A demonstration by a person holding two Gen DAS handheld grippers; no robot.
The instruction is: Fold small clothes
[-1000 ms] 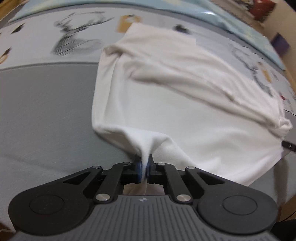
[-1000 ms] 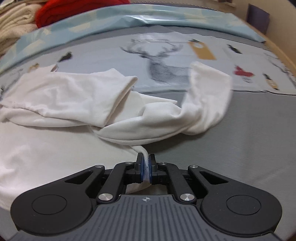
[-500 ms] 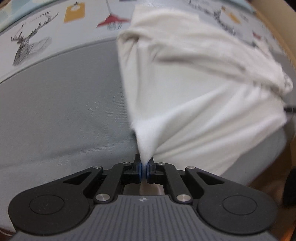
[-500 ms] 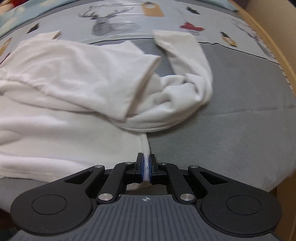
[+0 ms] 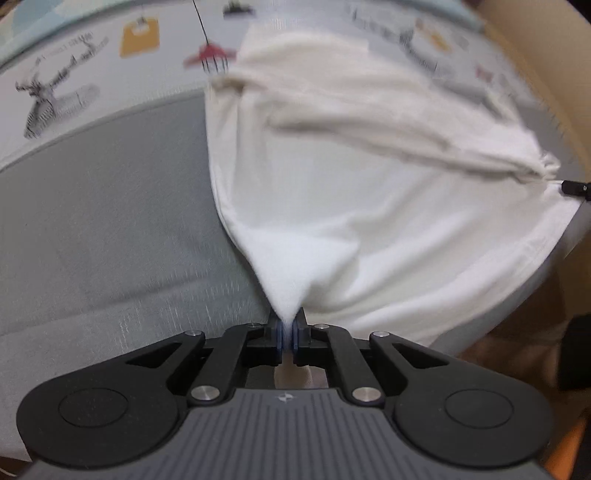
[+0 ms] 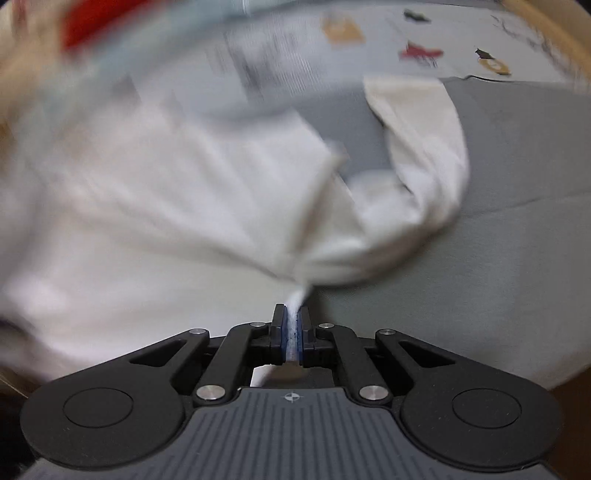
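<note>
A corner of the white long-sleeved shirt point(image 5: 369, 206) is pinched between the closed fingers of the left gripper point(image 5: 287, 332), and another bunched corner is clamped in the closed right gripper point(image 6: 291, 332). The shirt is spread from 9 to 1 o'clock over a grey bedcover point(image 6: 498, 229), one sleeve point(image 6: 424, 147) lying at 1 o'clock. A deer-printed sheet point(image 5: 74, 88) is seen beyond at 11 o'clock; a blurred red item point(image 6: 96, 22) lies further off.
</note>
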